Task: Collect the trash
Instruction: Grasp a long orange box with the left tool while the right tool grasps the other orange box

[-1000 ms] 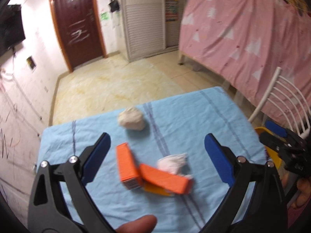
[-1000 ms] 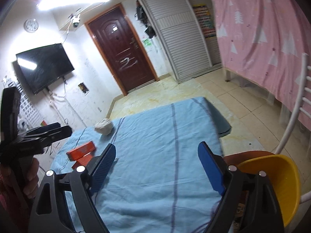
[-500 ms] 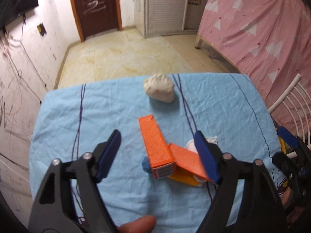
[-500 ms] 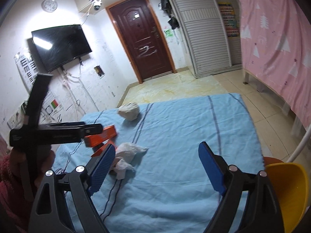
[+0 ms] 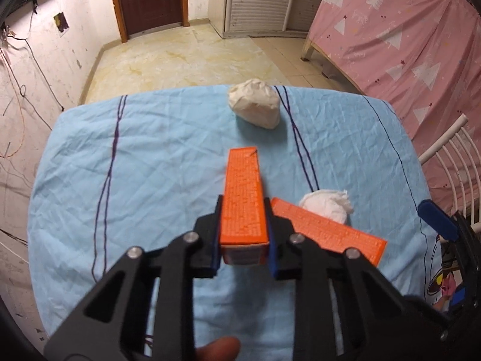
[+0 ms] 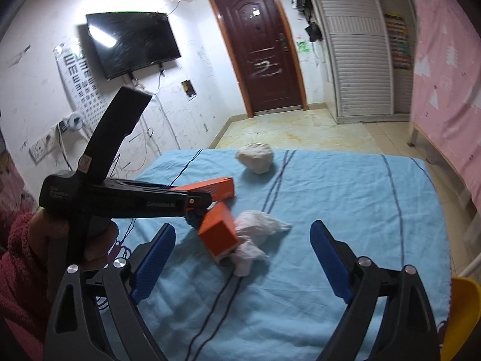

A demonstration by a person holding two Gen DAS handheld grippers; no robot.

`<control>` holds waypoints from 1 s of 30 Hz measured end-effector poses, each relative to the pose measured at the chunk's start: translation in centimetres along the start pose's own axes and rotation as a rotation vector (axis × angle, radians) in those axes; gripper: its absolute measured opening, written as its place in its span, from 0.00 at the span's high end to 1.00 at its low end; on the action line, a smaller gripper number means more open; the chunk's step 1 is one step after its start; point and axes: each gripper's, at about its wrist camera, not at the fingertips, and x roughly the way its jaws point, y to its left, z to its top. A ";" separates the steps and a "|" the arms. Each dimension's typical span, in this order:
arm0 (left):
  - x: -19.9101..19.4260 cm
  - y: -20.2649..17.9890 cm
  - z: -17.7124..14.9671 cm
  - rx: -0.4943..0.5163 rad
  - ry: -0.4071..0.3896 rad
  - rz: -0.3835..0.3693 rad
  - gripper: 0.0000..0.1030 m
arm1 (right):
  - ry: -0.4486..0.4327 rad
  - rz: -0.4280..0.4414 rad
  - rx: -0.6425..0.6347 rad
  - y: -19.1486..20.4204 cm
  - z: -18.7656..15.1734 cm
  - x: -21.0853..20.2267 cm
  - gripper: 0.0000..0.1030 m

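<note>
My left gripper (image 5: 243,237) is shut on a long orange box (image 5: 243,198), gripping its near end; the box also shows in the right wrist view (image 6: 210,189). A second orange box (image 5: 327,234) lies beside it on the blue cloth, seen end-on in the right wrist view (image 6: 218,236). A crumpled white tissue (image 5: 326,206) lies against that box, also in the right wrist view (image 6: 255,240). A beige paper wad (image 5: 255,106) sits further back, also in the right wrist view (image 6: 255,158). My right gripper (image 6: 240,258) is open and empty, low over the cloth near the tissue.
The blue cloth (image 6: 345,198) covers the table. A yellow bin (image 6: 460,316) stands at the table's right edge. A white chair (image 5: 451,162) and a pink curtain (image 5: 405,39) stand to the right. The tiled floor lies beyond the far edge.
My left gripper moved forward and closed on the long orange box. My right gripper swung left toward the trash pile and stayed open.
</note>
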 end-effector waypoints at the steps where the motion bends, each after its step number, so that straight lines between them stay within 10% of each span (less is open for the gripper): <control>1: -0.1 0.2 -0.1 -0.002 -0.005 0.003 0.79 | 0.005 0.000 -0.009 0.3 0.0 0.2 0.18; 9: -2.1 1.3 -0.3 -0.010 -0.068 0.007 0.79 | 0.047 -0.028 -0.064 2.2 0.0 2.9 0.21; 19: -3.0 2.7 -0.7 -0.019 -0.093 -0.001 0.79 | 0.081 -0.062 -0.074 2.8 0.1 4.8 0.78; 30: -3.6 2.9 -0.8 -0.033 -0.103 -0.003 0.79 | 0.022 -0.053 -0.065 3.1 0.8 3.3 0.79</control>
